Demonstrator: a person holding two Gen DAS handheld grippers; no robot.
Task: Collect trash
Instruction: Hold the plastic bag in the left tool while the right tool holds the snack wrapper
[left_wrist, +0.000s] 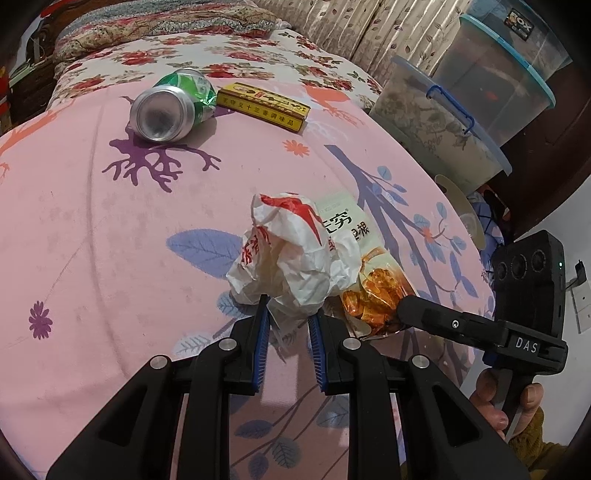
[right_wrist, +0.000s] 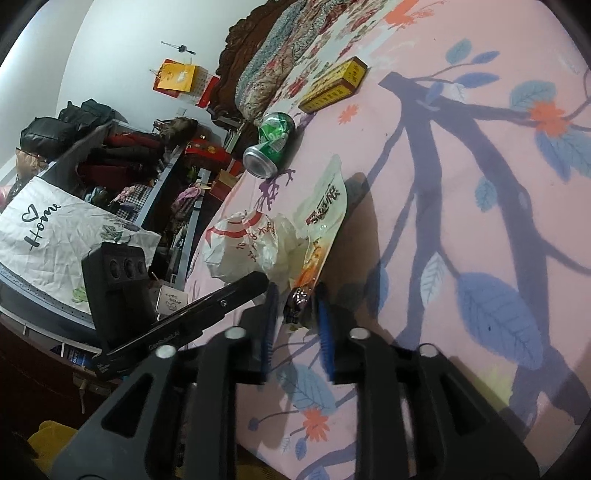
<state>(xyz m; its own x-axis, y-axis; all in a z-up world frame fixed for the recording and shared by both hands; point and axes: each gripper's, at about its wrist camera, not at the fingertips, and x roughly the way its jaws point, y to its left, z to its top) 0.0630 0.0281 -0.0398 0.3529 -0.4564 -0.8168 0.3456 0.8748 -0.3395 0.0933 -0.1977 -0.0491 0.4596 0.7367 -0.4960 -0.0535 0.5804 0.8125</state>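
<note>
A crumpled white paper wrapper with red print (left_wrist: 291, 251) lies on the pink bedsheet (left_wrist: 92, 240). My left gripper (left_wrist: 289, 314) has its blue pads on either side of the wrapper's near edge, closed on it. An orange snack bag (left_wrist: 373, 288) lies beside the wrapper. My right gripper (right_wrist: 297, 299) holds the bag's (right_wrist: 325, 218) near corner between its pads; it also shows in the left wrist view (left_wrist: 406, 308). A crushed green can (left_wrist: 173, 107) and a yellow box (left_wrist: 264, 105) lie farther back on the bed.
Stacked clear storage bins with blue lids (left_wrist: 461, 107) stand past the bed's right side. A patterned quilt (left_wrist: 155, 26) lies at the head. In the right wrist view, a cluttered shelf with clothes (right_wrist: 122, 155) and a white "Home" bag (right_wrist: 55, 236) stand off the bed's edge.
</note>
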